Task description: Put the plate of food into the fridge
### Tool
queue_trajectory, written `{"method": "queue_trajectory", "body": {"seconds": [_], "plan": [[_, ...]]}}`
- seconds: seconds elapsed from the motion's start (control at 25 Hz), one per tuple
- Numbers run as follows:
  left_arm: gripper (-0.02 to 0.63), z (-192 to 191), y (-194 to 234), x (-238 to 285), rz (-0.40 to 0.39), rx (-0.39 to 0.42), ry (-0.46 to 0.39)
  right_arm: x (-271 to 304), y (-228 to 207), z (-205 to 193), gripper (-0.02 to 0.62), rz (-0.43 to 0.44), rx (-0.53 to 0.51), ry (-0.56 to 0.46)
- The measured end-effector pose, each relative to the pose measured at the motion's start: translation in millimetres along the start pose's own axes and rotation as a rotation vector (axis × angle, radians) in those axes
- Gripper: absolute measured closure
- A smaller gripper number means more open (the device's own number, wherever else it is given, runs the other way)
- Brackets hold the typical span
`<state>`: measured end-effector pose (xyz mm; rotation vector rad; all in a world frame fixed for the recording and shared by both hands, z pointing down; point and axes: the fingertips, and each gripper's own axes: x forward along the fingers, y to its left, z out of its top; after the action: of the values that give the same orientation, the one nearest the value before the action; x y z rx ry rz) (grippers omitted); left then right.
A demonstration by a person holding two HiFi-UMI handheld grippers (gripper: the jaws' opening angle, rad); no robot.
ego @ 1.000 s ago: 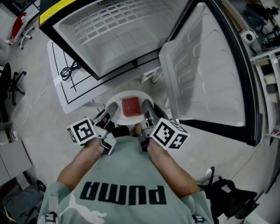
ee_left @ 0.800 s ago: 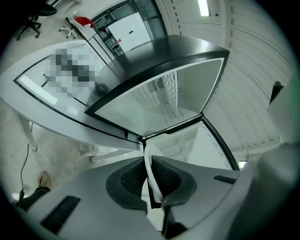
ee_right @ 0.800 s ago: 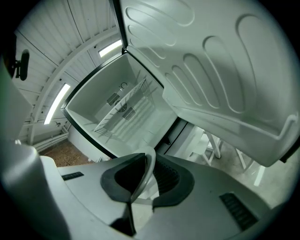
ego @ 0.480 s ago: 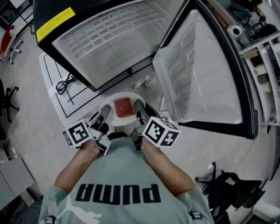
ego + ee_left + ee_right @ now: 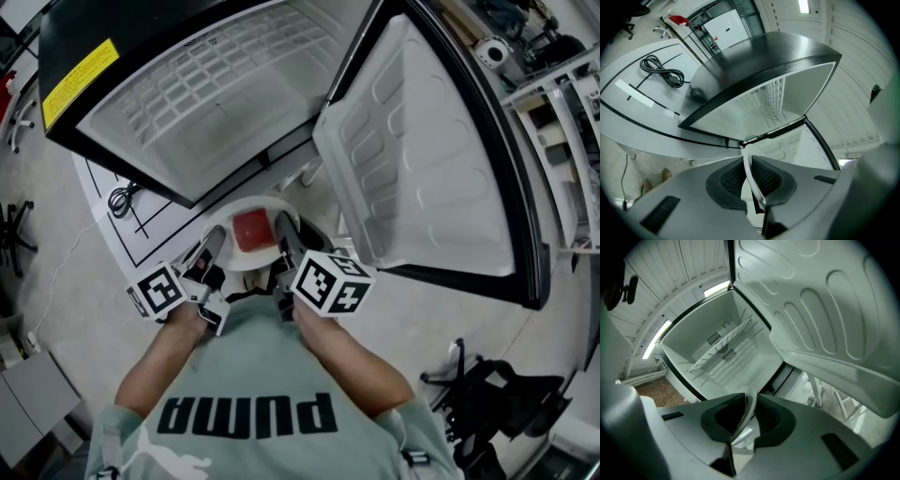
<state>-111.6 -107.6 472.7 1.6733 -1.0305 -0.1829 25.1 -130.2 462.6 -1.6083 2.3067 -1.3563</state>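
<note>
- The plate (image 5: 230,214) with its red slab of food (image 5: 251,228) hangs in the air between your two grippers. It is level, and it is outside the fridge (image 5: 202,108).
- Against a second ago, the plate and both grippers sit closer to the fridge's lower front edge, and the cavity fills more of the head view. You are mid-carry, and I judge the task about halfway: plate lifted and lined up, not yet inside.
- Your left gripper (image 5: 751,176) is clenched on the plate's left rim. The thin white edge runs straight between the ribbed pads (image 5: 771,180), and both press on it, so the gap is only as wide as the rim.
- Your right gripper (image 5: 747,416) grips the opposite rim the same way: jaws nearly together, the white edge pinched between the dark pads.
- Straight ahead of the right jaws the cavity stands open and bare, with one wire shelf (image 5: 722,350) across it.
- The door (image 5: 422,169) is swung wide, to the right of the right jaws and clear of the path.
- Left of the left jaws, a coiled cable (image 5: 661,72) lies on the white surface beside the fridge, well apart from the plate.
</note>
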Motion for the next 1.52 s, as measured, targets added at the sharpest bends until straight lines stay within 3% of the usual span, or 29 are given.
{"method": "queue_trajectory", "body": {"seconds": [0.6,1.4,1.52], "plan": [[0.571,28,1,51,0.098,-0.015,-0.062,53,-23,45,0.540,0.048,-0.042,0.030],[0.571,77,-3,107,0.086,-0.002,-0.186,119,-31,89,0.540,0.053,-0.073,0.046],[0.571,82,-3,117,0.057,-0.044,-0.196,129,-33,94,0.540,0.051,-0.081,0.048]]}}
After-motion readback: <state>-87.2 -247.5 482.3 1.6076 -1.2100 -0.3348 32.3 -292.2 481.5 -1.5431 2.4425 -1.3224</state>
